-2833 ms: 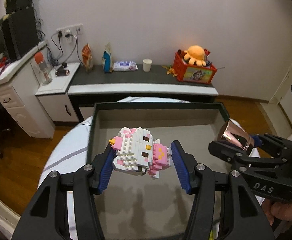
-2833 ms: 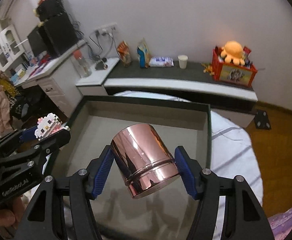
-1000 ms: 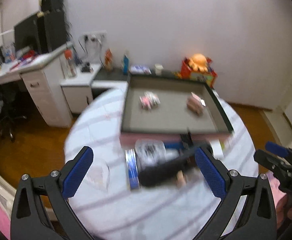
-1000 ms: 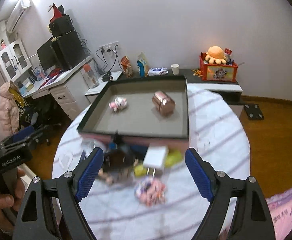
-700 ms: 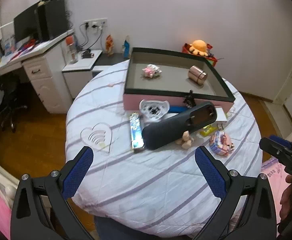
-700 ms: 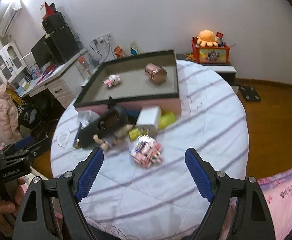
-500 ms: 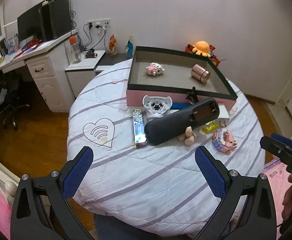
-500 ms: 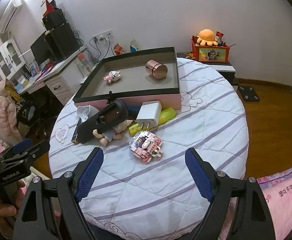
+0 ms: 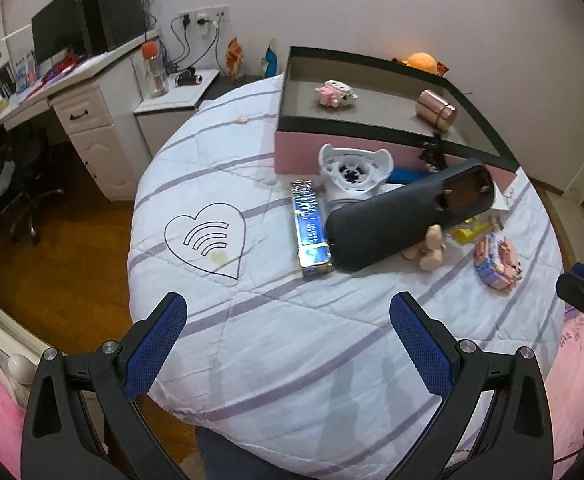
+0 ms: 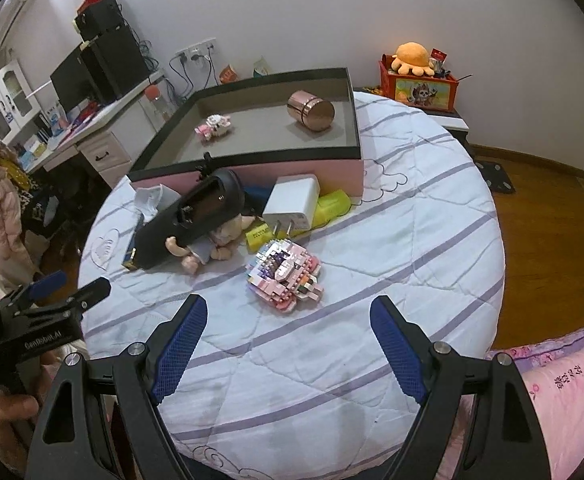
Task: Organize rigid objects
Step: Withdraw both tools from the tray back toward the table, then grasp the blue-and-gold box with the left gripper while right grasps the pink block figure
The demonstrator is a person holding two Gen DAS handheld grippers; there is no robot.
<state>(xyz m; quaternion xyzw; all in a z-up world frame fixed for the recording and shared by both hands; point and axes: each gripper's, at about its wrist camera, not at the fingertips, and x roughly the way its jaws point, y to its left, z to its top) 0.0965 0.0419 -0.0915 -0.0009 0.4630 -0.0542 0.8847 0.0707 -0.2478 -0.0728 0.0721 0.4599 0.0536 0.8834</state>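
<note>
Pink-sided tray (image 10: 251, 168) sits at the far side of the round table (image 10: 432, 240), and two things are already lying on its grey floor: a copper tin (image 10: 311, 111) on its side toward the right, and a small pink-and-white brick cat (image 10: 213, 126) toward the left, well apart from each other.

Everything else is bunched up just in front of the tray's pink wall. Going by the right wrist view, there's a white charger (image 10: 293, 203) leaning against a yellow-green thing (image 10: 334, 203), a long black case (image 10: 189, 222) resting over a little doll (image 10: 199, 250), and a pink brick model (image 10: 285, 274) by itself a bit nearer the camera. From the left wrist view you also get a white round-holed part (image 9: 354, 170) touching the tray wall and a shiny blue bar (image 9: 310, 228) just beside the black case.

Both claws are spread wide with nothing between the blue pads. Left gripper (image 9: 287, 332) hovers over bare quilt at the near edge, and right gripper (image 10: 287, 334) hangs just short of the brick model. Each one shows up at the edge of the other's view too.
</note>
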